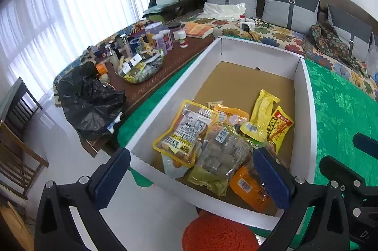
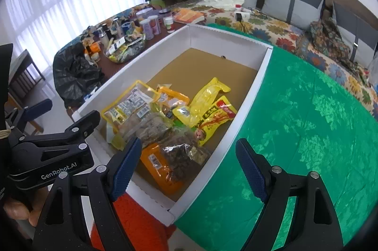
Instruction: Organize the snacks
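Snack packets [image 1: 212, 133] heaped at the near end of the white box [image 1: 304, 97] on the bed | left gripper [image 1: 192, 177] apart, empty, pile at its 12 o'clock, nearer | right gripper [image 2: 189, 166] apart, empty, pile toward 11 o'clock | yellow pouch [image 2: 208, 92] long axis 1-to-7.

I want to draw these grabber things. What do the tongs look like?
Both tongs are black, with angular fingers shaped like long triangles with cut-out holes. Each finger ends in a dark blue pad with a bumpy, dotted texture. Round silver bolts sit at the joints. The left tongs carry white lettering, "GenRobot.AI", on the side. A bare fingertip shows beneath them; no sleeves or cables show.
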{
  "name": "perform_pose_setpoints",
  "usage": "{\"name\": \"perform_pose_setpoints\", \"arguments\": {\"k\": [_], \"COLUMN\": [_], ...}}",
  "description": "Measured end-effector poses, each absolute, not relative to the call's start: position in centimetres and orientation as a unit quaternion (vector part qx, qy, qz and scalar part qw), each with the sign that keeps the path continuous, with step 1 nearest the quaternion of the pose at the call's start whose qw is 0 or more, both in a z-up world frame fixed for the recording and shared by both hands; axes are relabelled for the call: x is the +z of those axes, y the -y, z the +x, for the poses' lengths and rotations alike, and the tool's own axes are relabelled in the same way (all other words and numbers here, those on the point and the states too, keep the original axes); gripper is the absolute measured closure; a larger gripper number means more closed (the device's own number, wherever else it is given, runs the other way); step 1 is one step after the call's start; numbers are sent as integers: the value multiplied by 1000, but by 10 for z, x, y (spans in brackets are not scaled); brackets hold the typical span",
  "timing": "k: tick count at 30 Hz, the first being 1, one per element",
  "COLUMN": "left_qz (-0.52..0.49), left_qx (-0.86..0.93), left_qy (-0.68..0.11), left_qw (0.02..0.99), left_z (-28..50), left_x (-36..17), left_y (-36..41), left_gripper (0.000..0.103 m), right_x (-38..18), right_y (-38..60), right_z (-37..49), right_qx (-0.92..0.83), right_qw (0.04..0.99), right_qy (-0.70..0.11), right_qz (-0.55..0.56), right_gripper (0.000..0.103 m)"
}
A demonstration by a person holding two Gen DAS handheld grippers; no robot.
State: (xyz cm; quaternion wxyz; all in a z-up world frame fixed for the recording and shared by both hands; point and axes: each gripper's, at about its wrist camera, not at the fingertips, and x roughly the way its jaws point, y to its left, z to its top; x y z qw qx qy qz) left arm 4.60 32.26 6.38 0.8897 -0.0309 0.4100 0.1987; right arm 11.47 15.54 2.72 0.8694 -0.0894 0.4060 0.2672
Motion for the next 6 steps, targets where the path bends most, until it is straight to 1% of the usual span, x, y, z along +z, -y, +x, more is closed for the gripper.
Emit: {"name": "perform_pose_setpoints", "arguments": {"k": [6], "left_qz": [-49], "left_qx": [192], "left_qy": [-410], "left_qw": [890], "left_z": [43], "left_x": [64], "left_y": [-324], "left_gripper": [0], "right_x": [28], "right_y": [-159], "right_z": [113], "right_qx": [273], "right_qw": [868], "right_qy": [-405], "right_qz": [-89], "right_gripper": [18]}}
